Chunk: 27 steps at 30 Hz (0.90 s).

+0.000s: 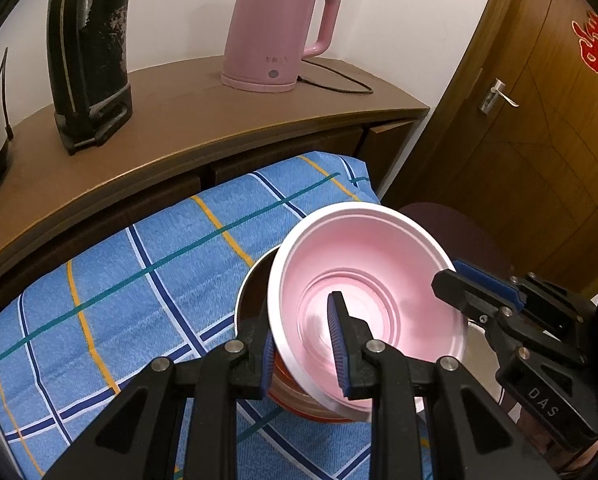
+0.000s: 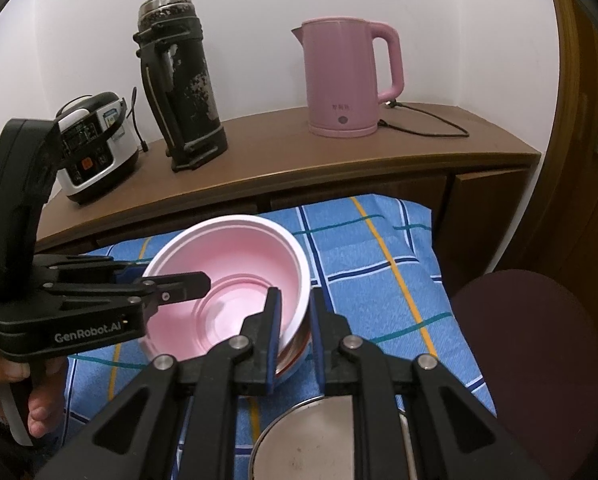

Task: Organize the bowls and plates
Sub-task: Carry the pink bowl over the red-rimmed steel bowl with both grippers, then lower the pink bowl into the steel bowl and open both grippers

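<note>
A pink bowl (image 1: 375,264) (image 2: 239,252) sits tilted in a metal bowl with an orange-striped outside (image 1: 251,300) (image 2: 295,360) on the blue checked cloth. My left gripper (image 1: 303,340) is shut on the pink bowl's near rim, one finger inside and one outside; it also shows in the right wrist view (image 2: 195,280). My right gripper (image 2: 295,324) is shut on the opposite rim, straddling it; it also shows in the left wrist view (image 1: 455,276). A second metal bowl (image 2: 319,440) lies near under the right gripper.
A brown cabinet top (image 1: 179,128) behind the cloth carries a pink kettle (image 1: 279,28) (image 2: 347,76) with its cord, a black thermos (image 1: 87,52) (image 2: 183,92) and a rice cooker (image 2: 95,144). A dark red stool (image 2: 539,352) and a wooden door (image 1: 539,120) are to the right.
</note>
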{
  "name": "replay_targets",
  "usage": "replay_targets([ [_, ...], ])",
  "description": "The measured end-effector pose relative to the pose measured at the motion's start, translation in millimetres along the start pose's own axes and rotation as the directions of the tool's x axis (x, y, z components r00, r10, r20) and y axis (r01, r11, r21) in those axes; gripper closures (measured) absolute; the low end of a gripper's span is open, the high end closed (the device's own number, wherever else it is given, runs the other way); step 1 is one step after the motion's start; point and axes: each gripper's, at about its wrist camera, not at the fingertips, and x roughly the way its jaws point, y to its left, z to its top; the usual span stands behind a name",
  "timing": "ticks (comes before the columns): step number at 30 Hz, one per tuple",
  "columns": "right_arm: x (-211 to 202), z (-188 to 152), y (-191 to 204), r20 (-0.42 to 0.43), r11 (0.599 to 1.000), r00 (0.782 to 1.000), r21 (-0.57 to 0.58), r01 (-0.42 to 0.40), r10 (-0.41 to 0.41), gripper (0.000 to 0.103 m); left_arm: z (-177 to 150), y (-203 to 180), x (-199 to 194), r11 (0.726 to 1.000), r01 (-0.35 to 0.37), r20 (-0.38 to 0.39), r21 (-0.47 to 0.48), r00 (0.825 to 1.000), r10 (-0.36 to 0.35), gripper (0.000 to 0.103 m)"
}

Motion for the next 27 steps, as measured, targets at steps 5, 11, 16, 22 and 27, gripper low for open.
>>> replay_targets([
  [5,1.6,-0.7,0.6,-0.007,1.000,1.000,-0.002,0.004,-0.004,0.088,-0.1,0.1,1.4,1.000,-0.001,-0.008,0.006,1.000,0.001,0.076],
  [11,4.5,-1.5,1.2,-0.017,1.000,1.000,-0.003,0.011,-0.011,0.088,-1.5,0.8,3.0,1.000,-0.003,-0.016,0.009,1.000,0.003,0.076],
  [16,7.0,-1.7,2.7,-0.024,1.000,1.000,-0.005,0.012,-0.012,0.088,-0.9,1.4,4.4,1.000,-0.006,-0.021,0.006,1.000,0.006,0.076],
  [22,9.8,-3.9,4.4,-0.043,1.000,0.999,-0.015,0.016,-0.017,0.087,-1.3,2.5,6.4,1.000,-0.014,-0.034,0.011,0.999,0.015,0.076],
  [27,11.8,-4.9,5.3,-0.053,1.000,0.998,-0.020,0.018,-0.019,0.087,-2.2,3.5,7.3,1.000,-0.022,-0.041,0.015,0.999,0.023,0.076],
])
